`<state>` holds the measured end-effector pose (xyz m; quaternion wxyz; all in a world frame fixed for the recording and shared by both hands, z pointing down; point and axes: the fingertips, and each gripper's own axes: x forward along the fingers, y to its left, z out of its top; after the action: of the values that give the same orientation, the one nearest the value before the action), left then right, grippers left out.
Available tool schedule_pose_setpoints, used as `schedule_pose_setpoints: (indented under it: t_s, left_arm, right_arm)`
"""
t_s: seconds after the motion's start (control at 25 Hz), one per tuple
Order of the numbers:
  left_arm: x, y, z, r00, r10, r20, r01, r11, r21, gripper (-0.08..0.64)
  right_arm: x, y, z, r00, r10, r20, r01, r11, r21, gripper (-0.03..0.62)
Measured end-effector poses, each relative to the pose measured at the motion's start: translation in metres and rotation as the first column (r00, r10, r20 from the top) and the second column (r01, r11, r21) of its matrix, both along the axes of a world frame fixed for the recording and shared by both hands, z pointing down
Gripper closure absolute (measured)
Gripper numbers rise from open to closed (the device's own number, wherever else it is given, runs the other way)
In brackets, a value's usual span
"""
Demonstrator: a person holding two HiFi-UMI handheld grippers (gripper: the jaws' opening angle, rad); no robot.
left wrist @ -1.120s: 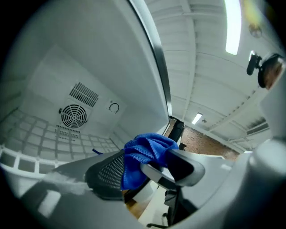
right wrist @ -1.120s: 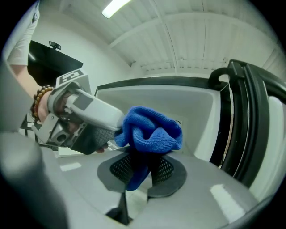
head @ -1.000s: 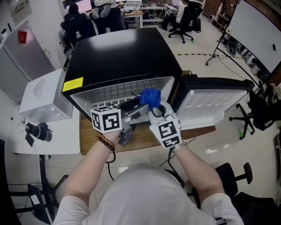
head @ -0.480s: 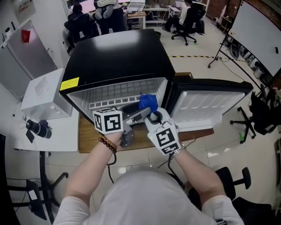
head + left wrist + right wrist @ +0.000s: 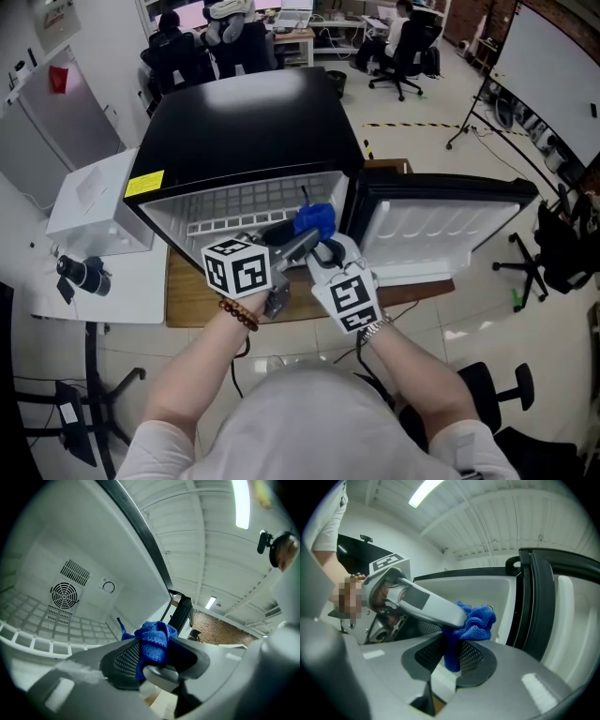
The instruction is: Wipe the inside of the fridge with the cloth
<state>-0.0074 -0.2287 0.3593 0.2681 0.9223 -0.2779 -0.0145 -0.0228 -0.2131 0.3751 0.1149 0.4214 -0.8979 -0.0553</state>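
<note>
A blue cloth [image 5: 315, 219] hangs at the mouth of the open black mini fridge [image 5: 244, 122], in front of its wire shelf [image 5: 239, 202]. Both grippers meet at it. My left gripper [image 5: 306, 240] reaches in from the left; its jaws are closing, with a bunched part of the cloth [image 5: 152, 639] pressed between the pads. My right gripper [image 5: 324, 247] comes from below right; its jaws are opening slightly, and a hanging strip of cloth [image 5: 451, 654] is still pinched between its mesh pads. In the right gripper view a left finger [image 5: 426, 604] lies across the cloth's top.
The fridge door [image 5: 441, 220] stands swung open to the right. The fridge sits on a wooden board [image 5: 187, 291]. A white box [image 5: 94, 202] and a dark camera-like object [image 5: 80, 275] lie on the left. Seated people and office chairs are behind. A fan vent [image 5: 64, 595] is on the back wall.
The left gripper has swung its fingers up and right onto the cloth. The right gripper and cloth shifted slightly left at the fridge opening.
</note>
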Motion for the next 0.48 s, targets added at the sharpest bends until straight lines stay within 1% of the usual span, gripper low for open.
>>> schedule_pose_setpoints:
  t_s: [0.12,0.24,0.32,0.4,0.48]
  left_arm:
    - [0.002,-0.002,0.000,0.999,-0.032,0.013,0.032,0.999,0.018,0.377]
    - [0.000,-0.007,-0.002,0.997,-0.079,0.009,0.078,0.996,0.040,0.379]
    - [-0.003,-0.013,-0.006,0.994,-0.109,-0.001,0.108,0.993,0.055,0.382]
    - [-0.004,-0.019,-0.009,0.993,-0.121,-0.012,0.121,0.991,0.061,0.382]
    - [-0.003,-0.024,-0.011,0.991,-0.126,-0.040,0.128,0.990,0.053,0.382]
  right_arm:
    - [0.004,0.000,0.003,1.000,0.010,-0.003,-0.010,1.000,-0.018,0.514]
    - [0.010,0.001,0.006,1.000,0.025,-0.010,-0.025,0.999,-0.025,0.514]
    - [0.016,0.002,0.008,0.999,0.038,-0.012,-0.038,0.999,-0.031,0.514]
    - [0.024,0.002,0.009,0.999,0.050,-0.009,-0.050,0.998,-0.036,0.514]
    - [0.030,0.004,0.008,0.998,0.060,-0.003,-0.060,0.997,-0.037,0.514]
